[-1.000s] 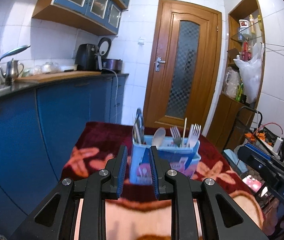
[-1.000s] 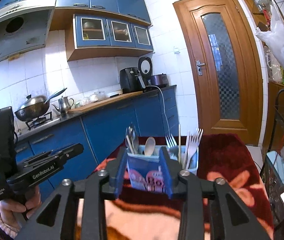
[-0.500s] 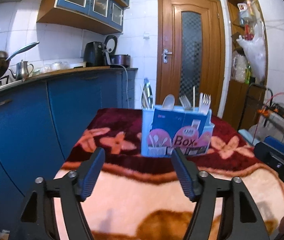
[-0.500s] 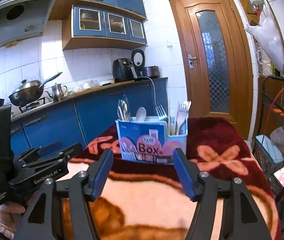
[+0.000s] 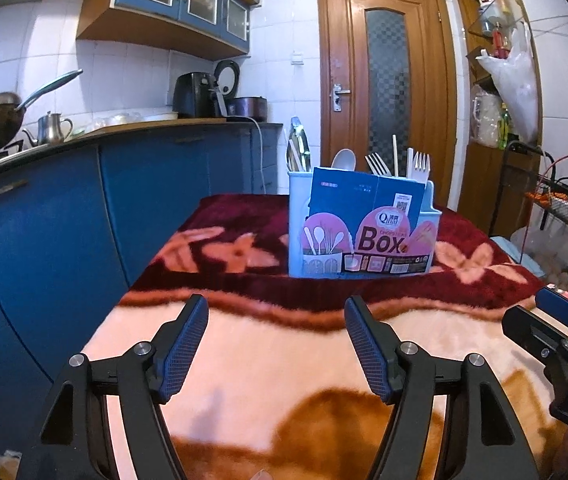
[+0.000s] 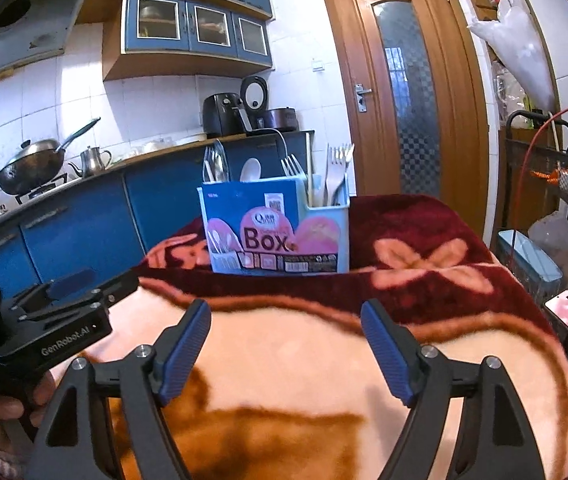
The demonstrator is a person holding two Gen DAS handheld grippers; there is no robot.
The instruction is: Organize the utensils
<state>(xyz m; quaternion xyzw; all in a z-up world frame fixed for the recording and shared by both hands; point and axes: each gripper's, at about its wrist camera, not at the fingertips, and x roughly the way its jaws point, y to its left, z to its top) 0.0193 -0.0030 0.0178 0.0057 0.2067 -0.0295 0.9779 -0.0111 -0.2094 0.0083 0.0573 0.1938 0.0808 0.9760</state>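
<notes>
Both claws are spread wide with nothing in them: left gripper (image 5: 276,312) and right gripper (image 6: 286,316) hover near the blue utensil box (image 5: 362,226), which sits upright on the floral blanket (image 5: 284,356), with forks (image 5: 418,162) and spoons (image 5: 343,159) inside.

Utensils (image 5: 380,164) upright in box (image 5: 364,232) on blanket (image 5: 268,352), counter (image 5: 84,142) left, door (image 5: 388,80) behind

Blanket-covered table (image 5: 244,360) — utensil box (image 5: 360,232) upright on it.
</notes>
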